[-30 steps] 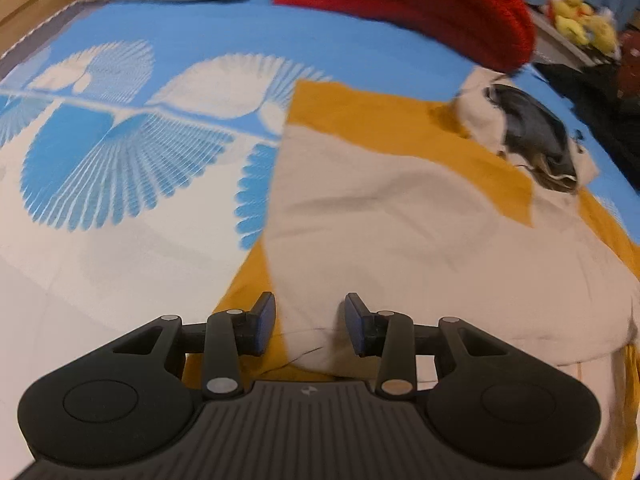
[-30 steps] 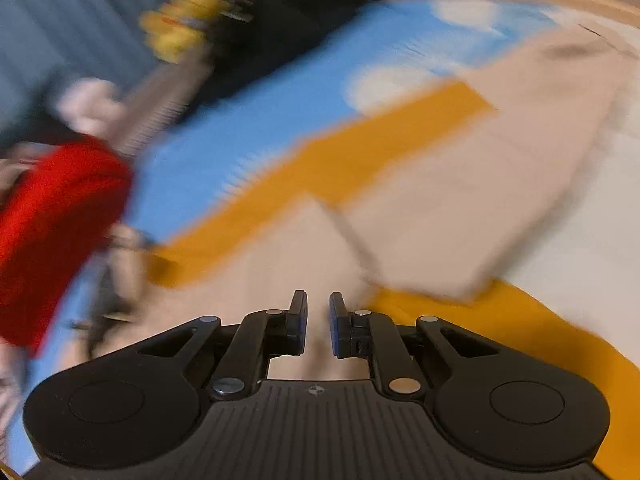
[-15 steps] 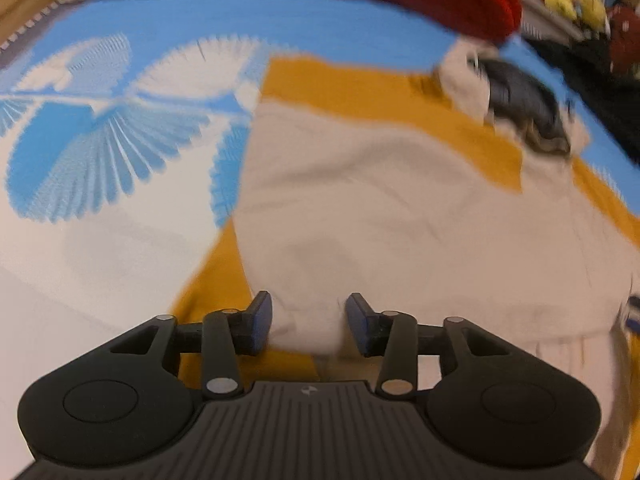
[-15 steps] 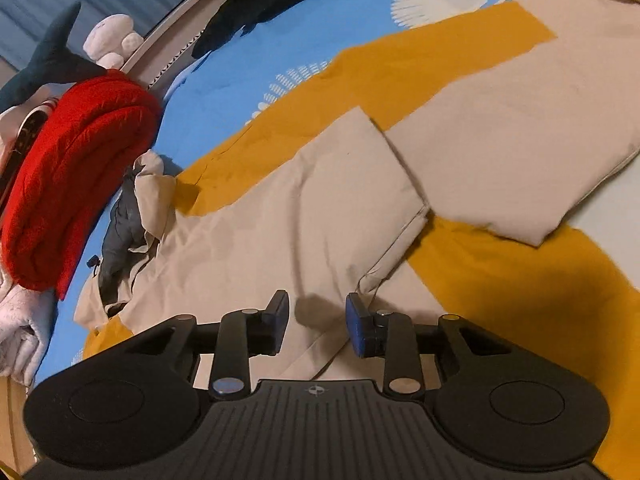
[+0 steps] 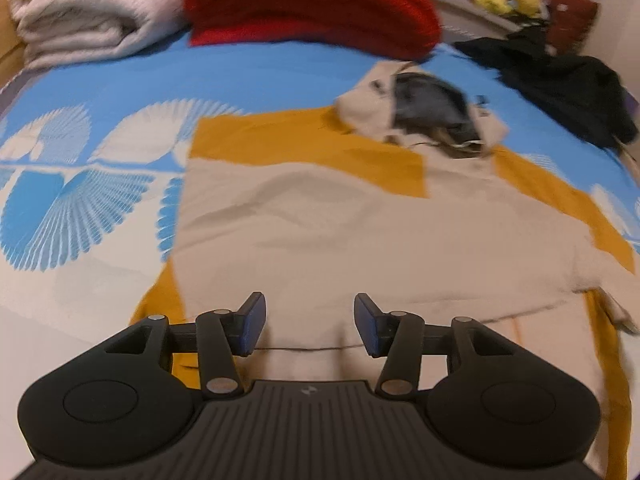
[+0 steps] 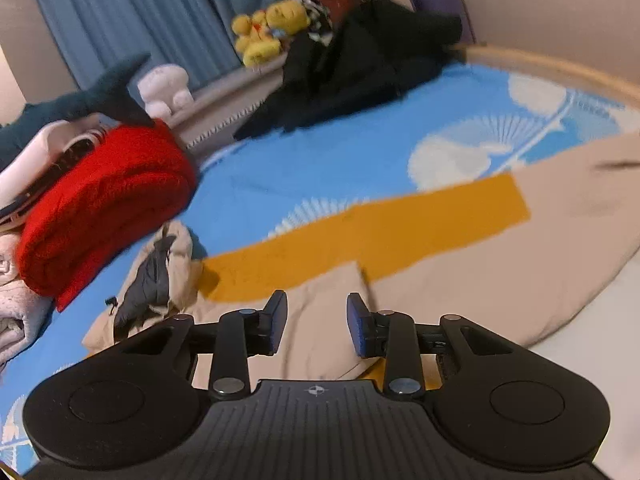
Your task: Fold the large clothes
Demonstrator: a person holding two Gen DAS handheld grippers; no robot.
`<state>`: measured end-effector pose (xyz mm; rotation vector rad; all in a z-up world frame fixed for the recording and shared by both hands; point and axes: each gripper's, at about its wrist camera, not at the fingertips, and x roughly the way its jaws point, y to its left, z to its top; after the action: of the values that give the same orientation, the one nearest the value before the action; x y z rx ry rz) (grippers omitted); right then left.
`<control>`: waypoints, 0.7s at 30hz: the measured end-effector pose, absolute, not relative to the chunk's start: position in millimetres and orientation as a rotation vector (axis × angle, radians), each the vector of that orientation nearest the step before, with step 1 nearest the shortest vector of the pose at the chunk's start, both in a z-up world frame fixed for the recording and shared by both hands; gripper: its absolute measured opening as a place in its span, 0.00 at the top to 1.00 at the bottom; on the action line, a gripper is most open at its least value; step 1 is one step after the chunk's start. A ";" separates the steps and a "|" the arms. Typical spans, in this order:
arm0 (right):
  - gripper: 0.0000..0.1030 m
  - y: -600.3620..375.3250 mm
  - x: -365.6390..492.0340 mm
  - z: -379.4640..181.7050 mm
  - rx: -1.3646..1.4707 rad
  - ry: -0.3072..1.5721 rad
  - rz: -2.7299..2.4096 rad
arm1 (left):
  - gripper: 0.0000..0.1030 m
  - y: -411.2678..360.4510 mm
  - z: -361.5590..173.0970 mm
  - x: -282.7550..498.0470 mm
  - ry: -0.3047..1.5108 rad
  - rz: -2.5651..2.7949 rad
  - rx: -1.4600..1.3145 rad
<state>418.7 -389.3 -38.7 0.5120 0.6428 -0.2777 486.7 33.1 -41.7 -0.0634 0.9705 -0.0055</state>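
Observation:
A large beige and mustard-yellow hooded jacket (image 5: 340, 232) lies spread on the blue and white bedspread (image 5: 260, 80), its dark-lined hood (image 5: 432, 112) at the far end. My left gripper (image 5: 310, 322) hovers above the jacket's near edge; its jaws are opening and nothing is between them. In the right wrist view the same jacket (image 6: 460, 264) stretches away to the right, with the hood (image 6: 156, 280) at the left. My right gripper (image 6: 317, 322) hangs above the beige cloth, open and holding nothing.
A folded red knit (image 5: 312, 4) and a pale grey blanket (image 5: 92, 12) lie at the bed's far end. A black garment (image 5: 560, 76) lies at the right. Yellow plush toys (image 6: 268, 28), a shark plush (image 6: 80, 100) and blue curtains (image 6: 132, 12) line the back wall.
Both grippers have risen and pulled back from the jacket. The left jaws have spread wider. The right jaws went from nearly shut to open, and its view now tilts up toward the curtains.

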 end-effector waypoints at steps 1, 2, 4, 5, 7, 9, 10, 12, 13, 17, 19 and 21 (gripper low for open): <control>0.66 -397.5 415.8 -37.3 0.515 0.634 -0.286 | 0.45 26.3 -39.2 482.3 0.965 -0.012 -0.046; 0.66 -409.8 410.8 -35.8 0.522 0.627 -0.304 | 0.45 21.3 -38.0 479.4 0.962 -0.018 -0.029; 0.66 -430.9 401.7 -33.5 0.530 0.609 -0.333 | 0.45 13.9 -36.5 473.1 0.957 -0.033 -0.012; 0.66 -444.5 395.0 -34.0 0.536 0.599 -0.354 | 0.45 10.4 -36.9 471.0 0.953 -0.040 -0.006; 0.66 -468.3 384.1 -36.4 0.552 0.594 -0.393 | 0.45 3.9 -40.2 468.1 0.957 -0.043 0.012; 0.66 -496.9 371.8 -40.5 0.584 0.593 -0.437 | 0.45 -0.7 -43.1 466.5 0.961 -0.049 0.016; 0.66 -513.1 365.7 -42.9 0.602 0.593 -0.458 | 0.45 -1.9 -44.4 466.4 0.963 -0.055 0.014; 0.66 -538.7 356.0 -51.9 0.639 0.592 -0.492 | 0.45 -6.3 -46.5 466.3 0.963 -0.061 0.015; 0.66 -555.4 350.1 -55.6 0.663 0.587 -0.514 | 0.45 -8.1 -47.3 466.4 0.963 -0.062 0.017; 0.66 -610.7 330.7 -79.8 0.778 0.592 -0.595 | 0.45 -11.5 -50.2 468.5 0.970 -0.064 0.018; 0.66 -636.2 319.7 -97.5 0.854 0.596 -0.651 | 0.45 -11.3 -51.5 470.1 0.973 -0.063 0.016; 0.64 -652.4 313.9 -115.0 0.922 0.602 -0.686 | 0.45 -11.4 -52.7 472.1 0.976 -0.059 0.015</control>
<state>313.9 -652.4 -115.0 0.9215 0.6022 -0.6861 472.1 -11.4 -52.7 0.0147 0.9761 -0.0593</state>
